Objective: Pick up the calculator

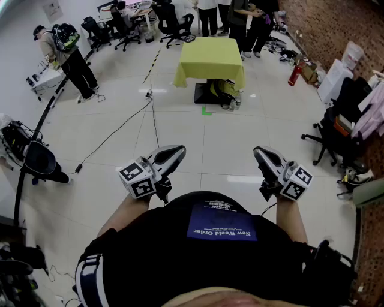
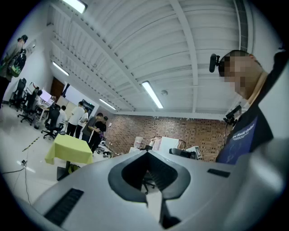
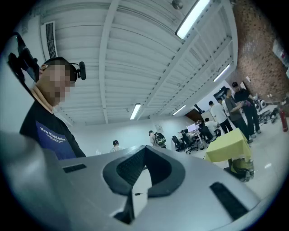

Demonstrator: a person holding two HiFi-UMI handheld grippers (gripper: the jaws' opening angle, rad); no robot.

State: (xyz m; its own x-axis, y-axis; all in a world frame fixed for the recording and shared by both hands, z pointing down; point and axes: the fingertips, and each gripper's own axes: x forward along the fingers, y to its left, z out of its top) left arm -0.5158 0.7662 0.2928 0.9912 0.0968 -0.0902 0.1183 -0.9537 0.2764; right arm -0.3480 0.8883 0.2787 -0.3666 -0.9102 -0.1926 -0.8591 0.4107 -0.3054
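The person wears a black T-shirt [image 1: 156, 255] with a blue white-lettered patch [image 1: 222, 226], white-striped sleeve [image 1: 90, 270] and black head-mounted camera [image 2: 212, 63].

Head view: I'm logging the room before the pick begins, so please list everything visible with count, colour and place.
table: one, yellow-green cloth, far centre
bag: one, green-black, under the table
floor mark: one, green, before the table
cable: one, black, floor left
extinguisher: one, red, far right
office chairs: several, black, far left; one at right edge
people: several behind table, one far left
calculator: none visible
left gripper: one, grey, shut, lower left
right gripper: one, grey, shut, lower right
shirt: one, black, bottom
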